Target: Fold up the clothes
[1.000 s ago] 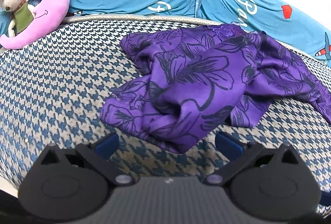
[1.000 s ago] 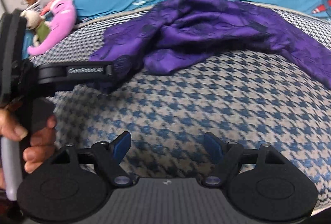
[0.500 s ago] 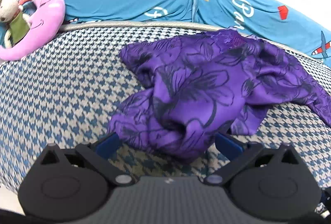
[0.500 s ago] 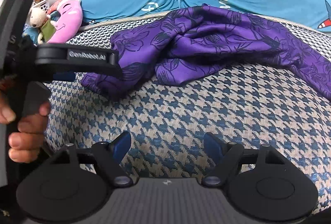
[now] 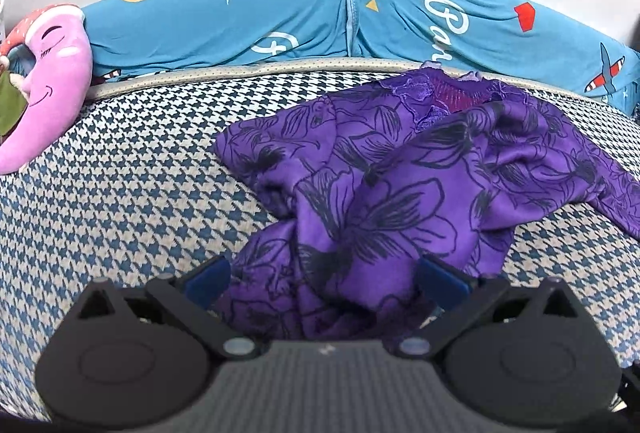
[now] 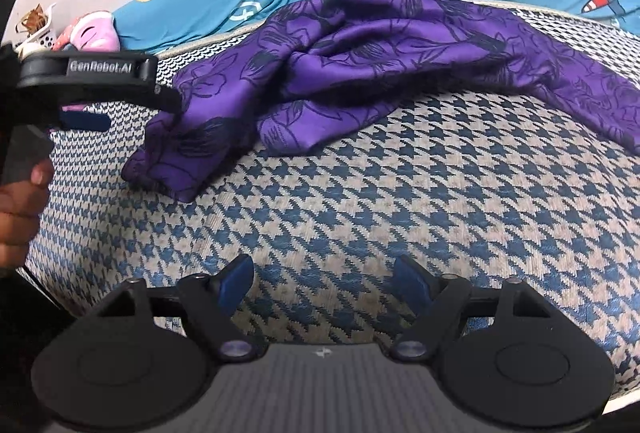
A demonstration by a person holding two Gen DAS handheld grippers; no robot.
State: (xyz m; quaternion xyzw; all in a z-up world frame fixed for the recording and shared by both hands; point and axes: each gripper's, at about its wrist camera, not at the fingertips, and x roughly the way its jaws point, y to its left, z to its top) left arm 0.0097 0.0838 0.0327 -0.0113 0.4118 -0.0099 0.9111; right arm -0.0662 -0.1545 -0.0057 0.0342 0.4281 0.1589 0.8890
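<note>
A crumpled purple garment (image 5: pixel 384 185) with a dark flower print lies on the blue-and-white houndstooth bed cover (image 5: pixel 120 201). My left gripper (image 5: pixel 324 281) is open, and the garment's near bunched end lies between its two blue-padded fingers (image 5: pixel 208 279). In the right wrist view the garment (image 6: pixel 360 65) spreads across the back, one long part trailing off to the right. The left gripper (image 6: pixel 132 113) reaches its left end there, held by a hand (image 6: pixel 20 209). My right gripper (image 6: pixel 325 281) is open over bare cover, well short of the cloth.
A pink moon-shaped plush (image 5: pixel 52 81) lies at the far left. Blue printed pillows (image 5: pixel 280 25) line the back against a pale wall. A white basket (image 6: pixel 38 37) stands beyond the plush. The bed's edge drops off at the lower left (image 6: pixel 44 285).
My left gripper has moved forward to the garment, so its near end now lies between the open fingers. My right gripper has stayed open over the cover, edging closer.
</note>
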